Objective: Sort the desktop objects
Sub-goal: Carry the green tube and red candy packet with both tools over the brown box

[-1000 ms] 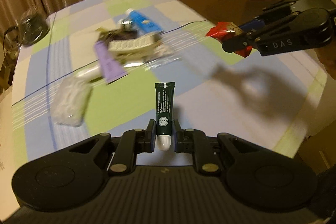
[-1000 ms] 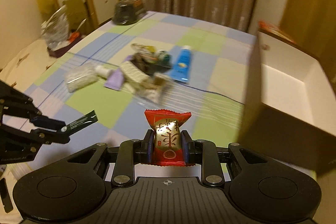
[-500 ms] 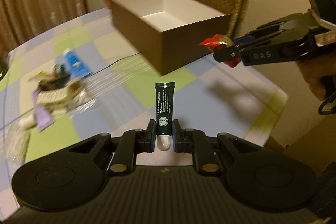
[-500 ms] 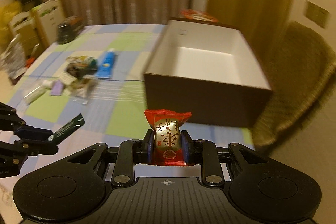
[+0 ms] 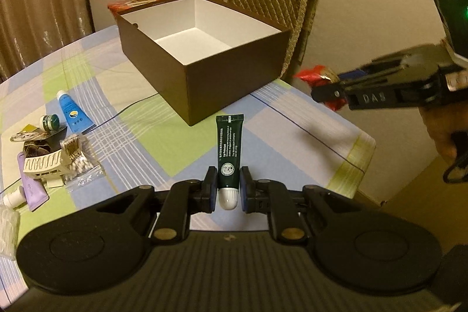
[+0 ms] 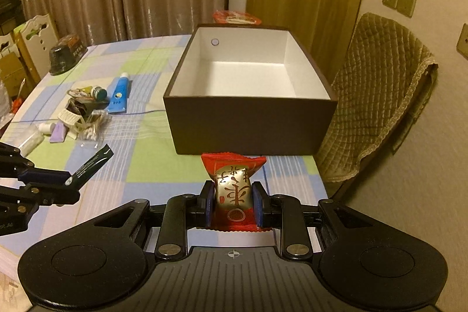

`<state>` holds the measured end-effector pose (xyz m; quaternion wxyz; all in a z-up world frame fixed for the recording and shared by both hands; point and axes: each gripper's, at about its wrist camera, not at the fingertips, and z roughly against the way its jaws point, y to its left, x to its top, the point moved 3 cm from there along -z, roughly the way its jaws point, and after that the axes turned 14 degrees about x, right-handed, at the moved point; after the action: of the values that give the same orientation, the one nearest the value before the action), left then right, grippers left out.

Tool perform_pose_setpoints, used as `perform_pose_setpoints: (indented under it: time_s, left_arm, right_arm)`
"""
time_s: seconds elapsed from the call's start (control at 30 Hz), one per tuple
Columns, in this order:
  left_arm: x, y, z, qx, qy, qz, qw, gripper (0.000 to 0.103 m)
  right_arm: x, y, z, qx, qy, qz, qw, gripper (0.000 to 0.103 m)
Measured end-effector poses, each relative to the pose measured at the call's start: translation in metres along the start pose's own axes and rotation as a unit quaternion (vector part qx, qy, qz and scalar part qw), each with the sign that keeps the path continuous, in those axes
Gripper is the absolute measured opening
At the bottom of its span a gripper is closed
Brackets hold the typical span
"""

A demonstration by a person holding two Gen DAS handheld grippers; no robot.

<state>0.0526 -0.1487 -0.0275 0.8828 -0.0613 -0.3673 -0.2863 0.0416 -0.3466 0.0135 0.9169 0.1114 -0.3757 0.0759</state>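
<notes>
Left gripper [image 5: 228, 189] pinches a dark green tube [image 5: 229, 148]; right gripper [image 6: 233, 203] pinches a red-and-gold sweet wrapper [image 6: 233, 189]. Brown cardboard box [image 6: 248, 119] at twelve o'clock, apparently empty.

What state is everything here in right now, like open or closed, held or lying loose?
Left gripper: shut on the dark green tube, held above the table.
Right gripper: shut on the red candy packet.
Brown box: open, lidless, nothing visible inside.
Blue tube: capped, lying flat on the tablecloth.
Cotton swab bag: lying in the loose pile.
Purple tube: lying flat.
</notes>
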Motion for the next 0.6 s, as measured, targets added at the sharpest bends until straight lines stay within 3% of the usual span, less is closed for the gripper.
perform_pose_setpoints:
  time_s: [0.43, 0.6]
  left_arm:
    - [0.02, 0.013, -0.001, -0.009, -0.02, 0.002, 0.9998, 0.012]
    - [0.06, 0.011, -0.016, -0.004, -0.042, 0.002, 0.9991, 0.012]
  right_arm:
    - [0.037, -0.004, -0.008, 0.002, -0.023, -0.012, 1.0, 0.026]
    - [0.075, -0.028, -0.016, 0.008, -0.045, -0.004, 0.999, 0.026]
